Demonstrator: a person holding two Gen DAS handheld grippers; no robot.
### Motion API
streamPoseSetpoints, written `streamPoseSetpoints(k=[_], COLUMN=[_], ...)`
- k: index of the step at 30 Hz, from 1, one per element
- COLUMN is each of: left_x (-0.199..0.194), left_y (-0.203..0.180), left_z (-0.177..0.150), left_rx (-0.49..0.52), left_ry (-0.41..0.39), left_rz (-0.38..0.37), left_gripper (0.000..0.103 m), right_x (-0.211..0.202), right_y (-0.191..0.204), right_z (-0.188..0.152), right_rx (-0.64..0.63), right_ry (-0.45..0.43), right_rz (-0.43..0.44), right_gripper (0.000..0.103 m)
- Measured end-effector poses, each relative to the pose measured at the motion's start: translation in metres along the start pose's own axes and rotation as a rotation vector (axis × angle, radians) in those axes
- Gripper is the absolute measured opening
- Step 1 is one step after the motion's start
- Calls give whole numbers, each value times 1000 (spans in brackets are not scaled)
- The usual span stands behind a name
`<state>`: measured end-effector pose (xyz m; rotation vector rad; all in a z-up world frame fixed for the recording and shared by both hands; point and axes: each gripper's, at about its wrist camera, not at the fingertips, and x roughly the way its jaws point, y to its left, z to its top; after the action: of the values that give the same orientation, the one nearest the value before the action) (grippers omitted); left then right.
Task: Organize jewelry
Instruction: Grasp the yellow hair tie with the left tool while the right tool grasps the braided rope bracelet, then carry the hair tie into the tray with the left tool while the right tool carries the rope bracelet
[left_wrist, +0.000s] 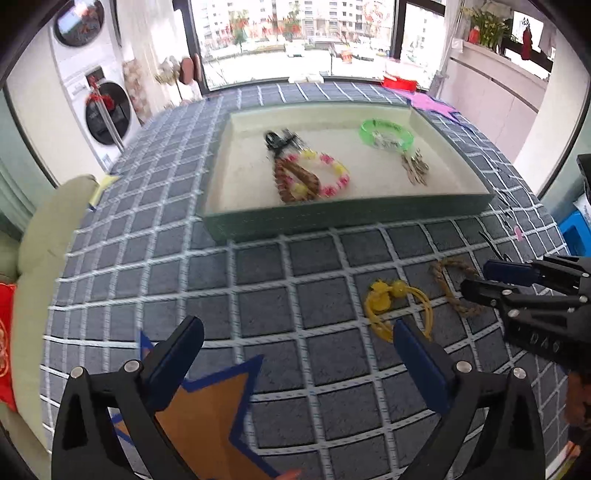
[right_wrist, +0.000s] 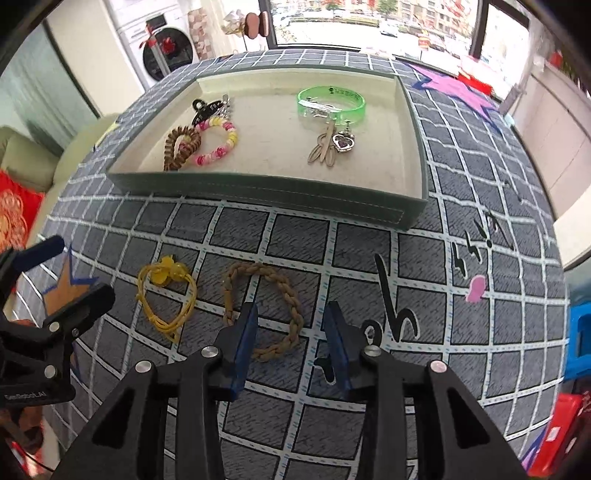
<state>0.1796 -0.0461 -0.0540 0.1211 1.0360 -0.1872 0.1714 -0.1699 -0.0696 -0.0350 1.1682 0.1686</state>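
So far, much of the jewelry has been gathered into the tray (right_wrist: 236, 186), which stands toward the far side of the table (right_wrist: 280, 236). Within it, at the left, a black hair clip (right_wrist: 207, 108), a brown beaded bracelet (right_wrist: 181, 146) and a pink-and-yellow beaded bracelet (right_wrist: 218, 142) are heaped together, overlapping. At the right a green bangle (right_wrist: 330, 105) is seen with silver pendants (right_wrist: 330, 146) just below it.

Two pieces are left outside, on the checked cloth in front of the tray: a yellow cord bracelet (right_wrist: 166, 295) and, just beside it, a braided tan loop (right_wrist: 264, 310).

The left tongs (left_wrist: 295, 358) are spread wide, with nothing between them, and are held near the yellow cord bracelet. The right tongs (right_wrist: 291, 332) are partly opened over the near edge of the braided tan loop; the pads do not appear to be pressed on it, so it is judged not yet gripped.

By this reading, the task is more than half done: both loose pieces remain to be lifted into the tray.
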Motion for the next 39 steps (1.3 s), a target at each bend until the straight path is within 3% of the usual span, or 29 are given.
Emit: streamPoseSetpoints(k=[5, 6, 8, 10, 11, 13, 14, 17, 24, 33, 39], left_x=[17, 20, 24, 25, 25, 21, 20, 16, -10, -42, -47], left_y=[-12, -16, -21, -28, -33, -40, -43, -45, -27, 4, 29], left_z=[1, 2, 3, 3, 3, 3, 2, 0, 0, 31, 63], left_rx=[13, 22, 39, 66, 87, 125, 146, 139, 94, 51, -4], left_ry=[54, 61, 64, 62, 55, 35, 36, 31, -31, -137, -186], left_rz=[-57, -70, -82, -87, -75, -110, -118, -166, -199, -205, -178], left_gripper=[103, 97, 95, 80, 75, 44, 16, 15, 15, 15, 15], right_x=[0, 1, 2, 2, 1, 1, 0, -3, -33, -82, -90], right_y=[3, 4, 8, 10, 9, 6, 4, 3, -3, -8, -12], right_z=[-1, -1, -2, -2, -2, -2, -2, -4, -1, 28, 58], right_rx=[-27, -38, -69, -84, -77, -57, -42, -24, 22, 62, 87], right_ry=[-4, -5, -6, -8, -8, -13, -15, -31, -103, -216, -256], right_rz=[-14, -17, -33, -41, -36, -28, -21, -24, 8, 34, 34], right_gripper=[41, 41, 40, 40, 32, 6, 6, 6, 6, 6, 6])
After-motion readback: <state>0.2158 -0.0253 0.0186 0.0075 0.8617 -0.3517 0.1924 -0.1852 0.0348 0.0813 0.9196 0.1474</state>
